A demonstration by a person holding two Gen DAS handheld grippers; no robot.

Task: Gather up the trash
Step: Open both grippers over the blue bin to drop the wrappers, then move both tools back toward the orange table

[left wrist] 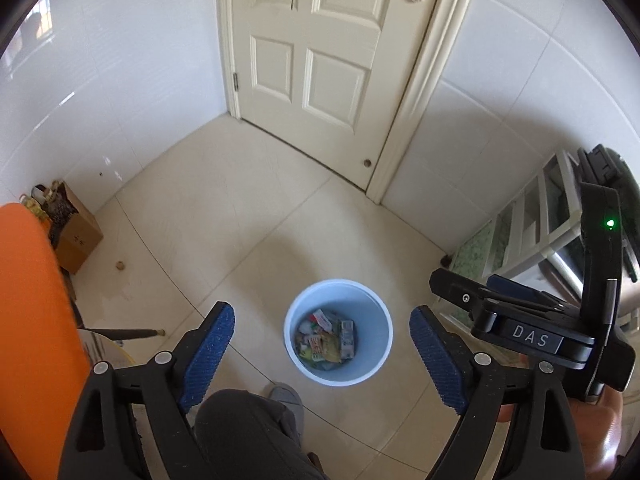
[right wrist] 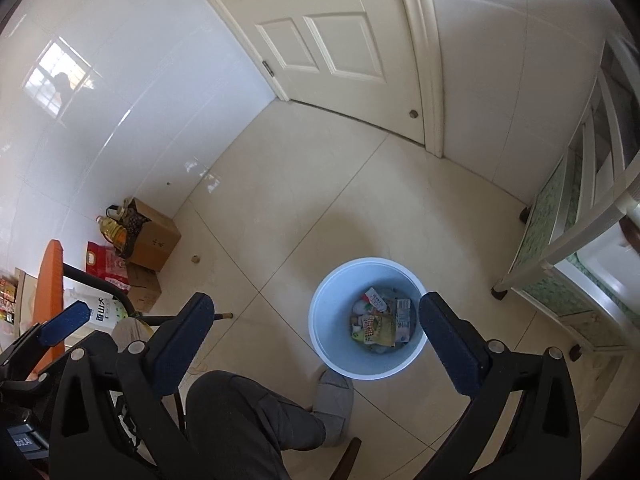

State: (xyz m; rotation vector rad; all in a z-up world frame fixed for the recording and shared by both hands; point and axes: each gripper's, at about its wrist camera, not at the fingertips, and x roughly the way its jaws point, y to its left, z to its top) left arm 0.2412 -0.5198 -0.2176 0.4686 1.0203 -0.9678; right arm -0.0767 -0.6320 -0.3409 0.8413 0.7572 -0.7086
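Note:
A pale blue bin (left wrist: 376, 332) stands on the tiled floor and holds several crumpled wrappers and packets (left wrist: 326, 340). My left gripper (left wrist: 322, 316) hangs above it, open, with nothing between its blue pads (left wrist: 208, 356). In the right wrist view the same bin (right wrist: 332, 312) and its trash (right wrist: 380, 320) lie below my right gripper (right wrist: 316, 300), which is open wide and empty. Each gripper shows in the other's view: the right one (left wrist: 520, 320) at the right edge, the left one (right wrist: 66, 322) at the far left.
A person's dark trouser leg (right wrist: 240, 420) and grey slipper (right wrist: 334, 404) are just in front of the bin. An orange surface (left wrist: 32, 320), cardboard boxes (right wrist: 154, 240), an oil bottle (right wrist: 116, 234) and a red bag (right wrist: 106, 264) sit left. A white shelf unit (right wrist: 580, 240) stands right, a closed door (left wrist: 312, 60) behind.

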